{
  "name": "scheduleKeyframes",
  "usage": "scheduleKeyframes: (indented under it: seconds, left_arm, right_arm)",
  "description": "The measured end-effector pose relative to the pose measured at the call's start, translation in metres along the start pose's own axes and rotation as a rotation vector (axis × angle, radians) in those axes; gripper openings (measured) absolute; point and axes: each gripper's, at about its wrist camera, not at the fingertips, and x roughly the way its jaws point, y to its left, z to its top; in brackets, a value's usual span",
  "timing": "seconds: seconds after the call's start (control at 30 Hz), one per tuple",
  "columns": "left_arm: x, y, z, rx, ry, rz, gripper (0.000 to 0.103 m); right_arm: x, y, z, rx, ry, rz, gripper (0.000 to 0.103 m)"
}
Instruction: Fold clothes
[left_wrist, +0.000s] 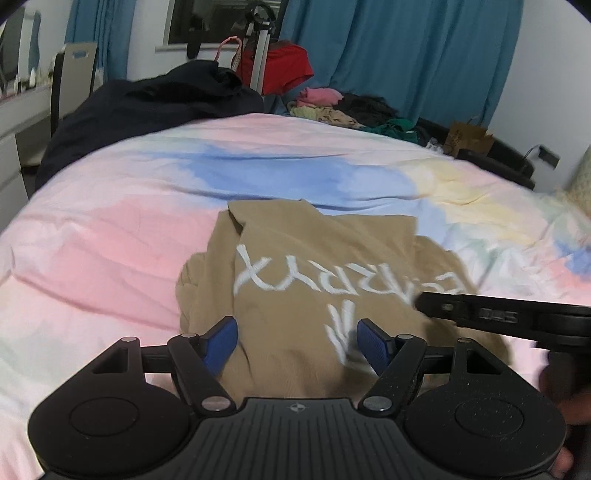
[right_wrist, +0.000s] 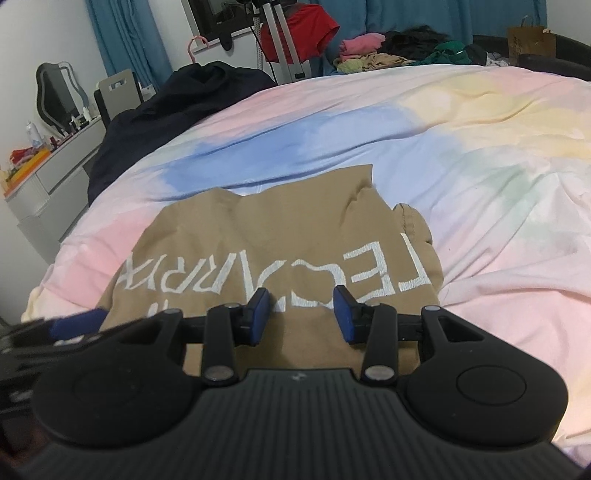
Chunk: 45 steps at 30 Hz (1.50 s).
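While both tools, left tool (left_wrist: 295, 341) and right tool (right_wrist: 301, 314), gape empty, the tan shirt (left_wrist: 314, 280) lies apparently part-folded just ahead on the bed (left_wrist: 110, 240).

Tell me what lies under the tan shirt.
The tan shirt lies on the pastel bedcover, which shows all around it. Anything between its folded layers is covered and cannot be seen.

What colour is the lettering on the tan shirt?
White, on the tan shirt; it shows sharpest in the right wrist view.

Tan shirt (left_wrist: 314, 288), white lettering
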Motion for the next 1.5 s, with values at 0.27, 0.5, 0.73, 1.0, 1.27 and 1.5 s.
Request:
scheduleKeyframes:
  seconds: [0.27,0.5,0.73,1.0,1.27,1.5]
  left_arm:
    - [-0.011,0.041,-0.02,-0.371,0.073,-0.314,0.076]
    - [0.04,0.084,-0.032,-0.694,0.145,-0.332,0.077]
    - [0.02,0.081,-0.023,-0.649,-0.057,-0.469,0.079]
    - [0.06,0.097,-0.031,-0.784,0.088,-0.351,0.063]
    - [0.037,0.073,-0.01,-0.598,-0.077,-0.421,0.065]
    - [0.061,0.074,-0.011,-0.629,0.042,-0.305,0.041]
  right_arm:
    - [0.0,0.002,-0.001,0.005,-0.003,0.001,0.042]
    - [-0.001,0.001,-0.001,0.013,-0.003,0.006,0.042]
    - [-0.002,-0.003,0.001,0.053,-0.005,0.008,0.041]
    - [-0.001,-0.005,0.0,0.081,0.004,0.019,0.041]
    - [-0.001,-0.008,0.001,0.094,0.0,0.012,0.042]
    - [-0.011,-0.014,0.003,0.198,-0.005,0.127,0.044]
